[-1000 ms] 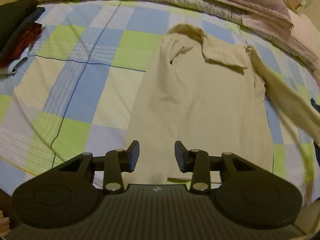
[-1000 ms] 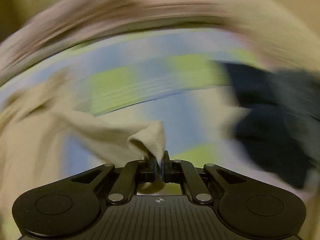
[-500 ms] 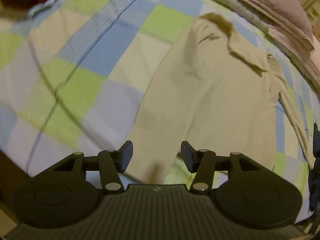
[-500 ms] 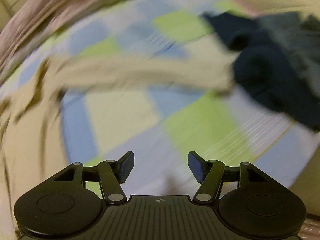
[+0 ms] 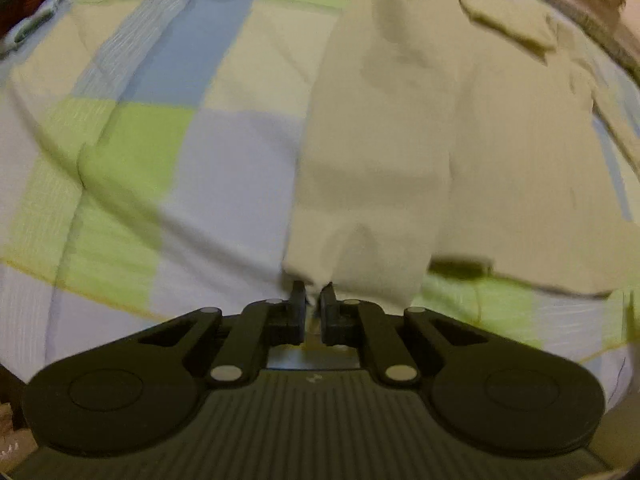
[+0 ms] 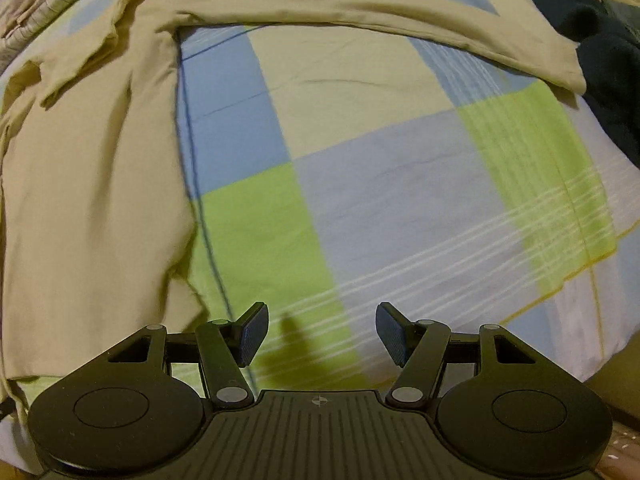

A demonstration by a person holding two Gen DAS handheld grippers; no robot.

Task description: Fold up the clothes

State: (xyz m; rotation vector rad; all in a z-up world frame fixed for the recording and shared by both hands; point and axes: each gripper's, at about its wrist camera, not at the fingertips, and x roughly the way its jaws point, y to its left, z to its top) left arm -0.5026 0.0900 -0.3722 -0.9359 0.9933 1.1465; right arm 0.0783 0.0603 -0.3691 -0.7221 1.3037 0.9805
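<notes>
Fingers [image 5: 297,300] at shirt [image 5: 384,152] hem

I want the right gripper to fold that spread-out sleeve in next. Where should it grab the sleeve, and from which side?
Probably at the cuff end of the cream shirt's sleeve, which lies flat and stretched across the checked bedspread toward the dark clothes. Come from the near side, over bare bedspread, with the open right gripper pinching the free lower edge.
</notes>
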